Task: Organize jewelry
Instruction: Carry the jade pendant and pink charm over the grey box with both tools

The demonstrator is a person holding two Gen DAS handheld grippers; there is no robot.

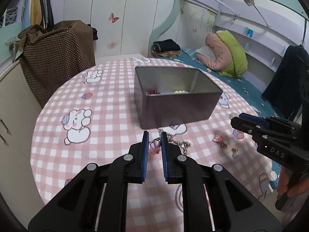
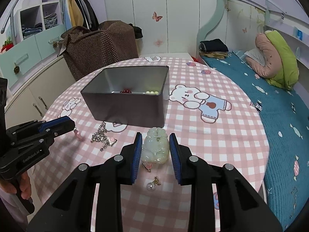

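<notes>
A grey metal tin (image 1: 173, 104) stands open on the round table; red beads (image 1: 153, 92) and pearl beads (image 1: 180, 92) lie inside it. My left gripper (image 1: 154, 142) is shut on a pink pendant (image 1: 155, 145), lifted just above the cloth. A silver chain (image 1: 179, 142) lies beside it. My right gripper (image 2: 156, 145) is shut on a pale green jade pendant (image 2: 155, 147) and holds it in front of the tin (image 2: 127, 104). A pearl earring (image 2: 151, 186) and a pink clip (image 2: 147, 166) lie under the right gripper.
The table carries a pink checked cloth with bear prints (image 2: 212, 135). A bed with a teal cover (image 2: 280, 125) is to the right. A brown dotted bag (image 2: 100, 46) stands on a cabinet behind the table. Wardrobe doors are at the back.
</notes>
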